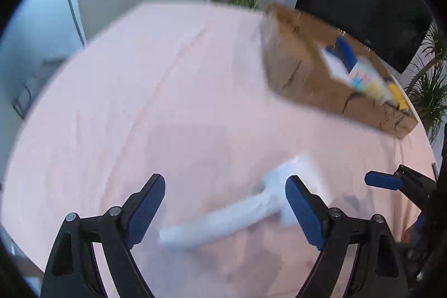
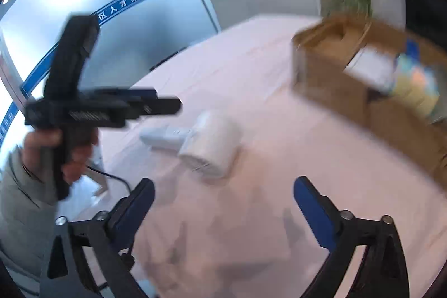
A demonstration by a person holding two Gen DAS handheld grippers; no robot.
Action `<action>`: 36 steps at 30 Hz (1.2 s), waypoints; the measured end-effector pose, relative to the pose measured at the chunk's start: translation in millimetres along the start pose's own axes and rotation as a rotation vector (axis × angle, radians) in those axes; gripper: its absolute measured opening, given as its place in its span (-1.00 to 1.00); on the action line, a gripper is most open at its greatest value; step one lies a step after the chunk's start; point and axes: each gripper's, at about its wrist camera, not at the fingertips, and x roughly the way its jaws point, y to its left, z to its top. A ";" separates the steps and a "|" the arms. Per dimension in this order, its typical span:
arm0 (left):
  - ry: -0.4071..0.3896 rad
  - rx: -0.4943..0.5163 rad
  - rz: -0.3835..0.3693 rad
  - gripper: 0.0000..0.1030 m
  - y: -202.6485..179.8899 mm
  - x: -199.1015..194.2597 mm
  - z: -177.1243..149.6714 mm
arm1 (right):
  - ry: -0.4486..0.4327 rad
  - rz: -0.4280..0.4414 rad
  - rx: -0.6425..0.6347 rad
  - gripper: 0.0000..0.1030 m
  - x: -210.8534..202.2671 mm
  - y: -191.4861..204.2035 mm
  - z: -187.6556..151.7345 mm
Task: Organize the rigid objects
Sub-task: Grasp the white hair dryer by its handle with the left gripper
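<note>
A white hair dryer (image 1: pixel 237 211) lies on the pink tablecloth (image 1: pixel 156 91), its handle toward the left. In the left wrist view it shows blurred between the two fingers of my left gripper (image 1: pixel 226 203), which stands open; the pads do not press on it. In the right wrist view the hair dryer (image 2: pixel 206 141) lies ahead of my right gripper (image 2: pixel 225 203), which is open and empty. My left gripper (image 2: pixel 167 102), held by a hand (image 2: pixel 64 155), hovers over the dryer's handle.
A brown cardboard box (image 1: pixel 301 74) stands at the table's far right and holds several colourful items (image 1: pixel 363 74). The box (image 2: pixel 329 80) is blurred in the right wrist view. Grey cabinets, plants and a dark screen stand behind the table. A black cable (image 2: pixel 111 175) hangs at the left.
</note>
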 end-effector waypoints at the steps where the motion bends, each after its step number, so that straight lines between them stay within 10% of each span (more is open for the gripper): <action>1: 0.025 -0.018 -0.045 0.45 -0.4 3.9 -5.1 | 0.022 0.019 0.031 0.75 3.1 0.5 -1.5; 10: 0.213 0.126 -0.241 0.21 -111.3 29.4 -47.8 | 0.041 -0.033 0.102 0.69 -44.3 -29.7 -33.1; 14: 0.268 -0.039 -0.401 0.20 -116.3 37.2 -53.2 | 0.071 -0.089 0.065 0.68 -75.1 -41.7 -43.4; 21: 0.261 -0.180 -0.431 0.20 -100.6 36.6 -58.6 | 0.142 0.005 0.009 0.63 -71.0 -27.6 -66.5; 29: 0.257 -0.144 -0.368 0.19 -124.2 33.4 -67.5 | 0.211 -0.049 -0.034 -0.28 -35.6 9.7 -78.2; 33: 0.221 -0.152 -0.289 -0.48 -122.5 30.9 -69.5 | 0.200 -0.070 -0.052 -0.26 -29.3 26.4 -80.5; 36: 0.192 -0.164 -0.286 -0.48 -114.7 26.8 -66.5 | 0.166 -0.064 -0.004 -0.27 -31.8 22.4 -74.3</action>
